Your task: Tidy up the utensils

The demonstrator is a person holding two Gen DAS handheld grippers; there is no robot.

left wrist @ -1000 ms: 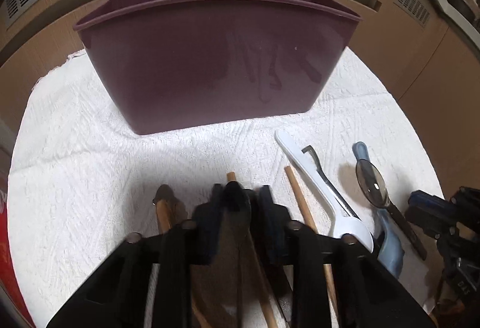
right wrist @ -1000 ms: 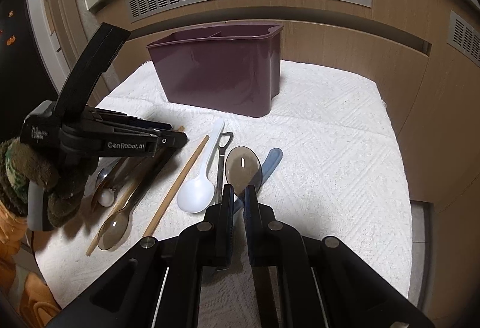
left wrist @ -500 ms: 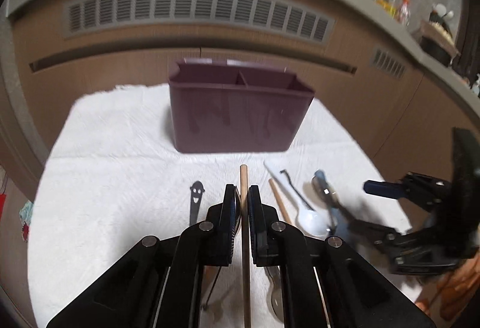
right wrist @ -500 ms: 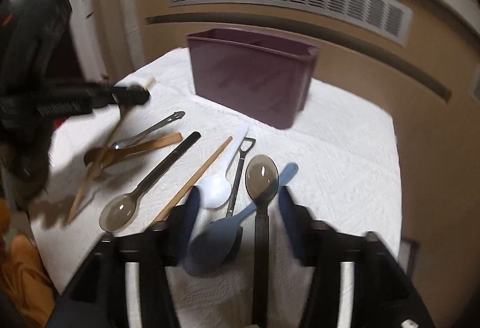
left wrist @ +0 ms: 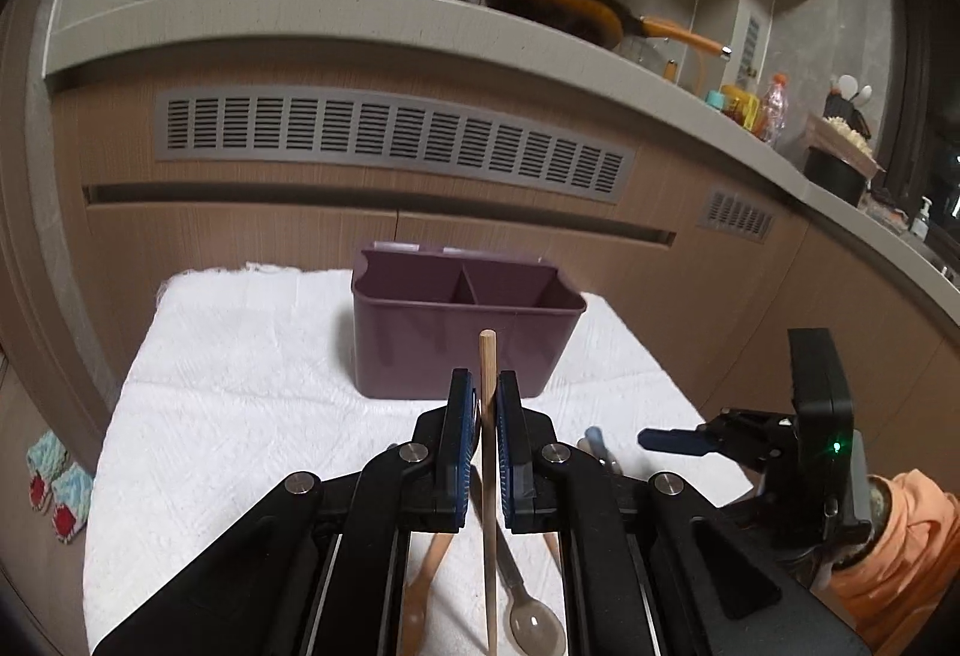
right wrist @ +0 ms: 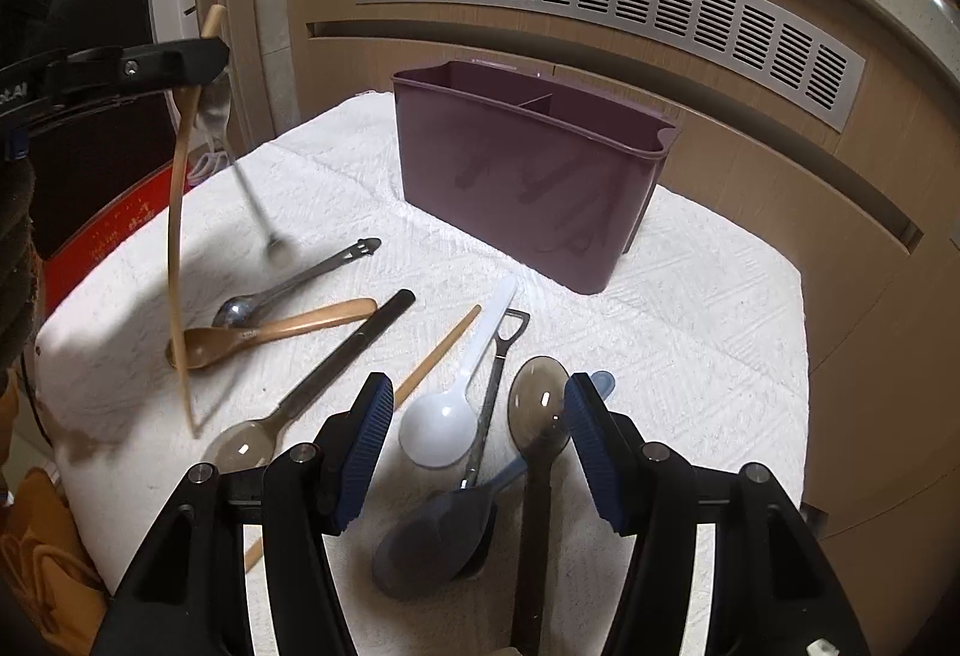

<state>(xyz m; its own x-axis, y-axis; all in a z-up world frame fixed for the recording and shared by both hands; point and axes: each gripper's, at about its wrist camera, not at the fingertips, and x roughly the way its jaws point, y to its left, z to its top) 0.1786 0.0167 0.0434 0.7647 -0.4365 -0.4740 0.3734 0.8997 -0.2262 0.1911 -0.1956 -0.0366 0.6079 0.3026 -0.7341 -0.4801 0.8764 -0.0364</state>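
Between left tongs (left wrist: 486,404): wooden chopstick (left wrist: 488,452).

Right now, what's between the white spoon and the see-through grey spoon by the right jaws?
A metal utensil with a looped handle lies between the white spoon and grey spoon, in the right wrist view.

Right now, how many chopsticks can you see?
2. One chopstick is pinched in the left gripper; the other chopstick lies on the white cloth beside the white spoon. More might hide behind the grippers.

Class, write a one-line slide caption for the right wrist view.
Open right gripper hovers over spoons on the white towel while the left gripper lifts a wooden chopstick near the purple caddy.
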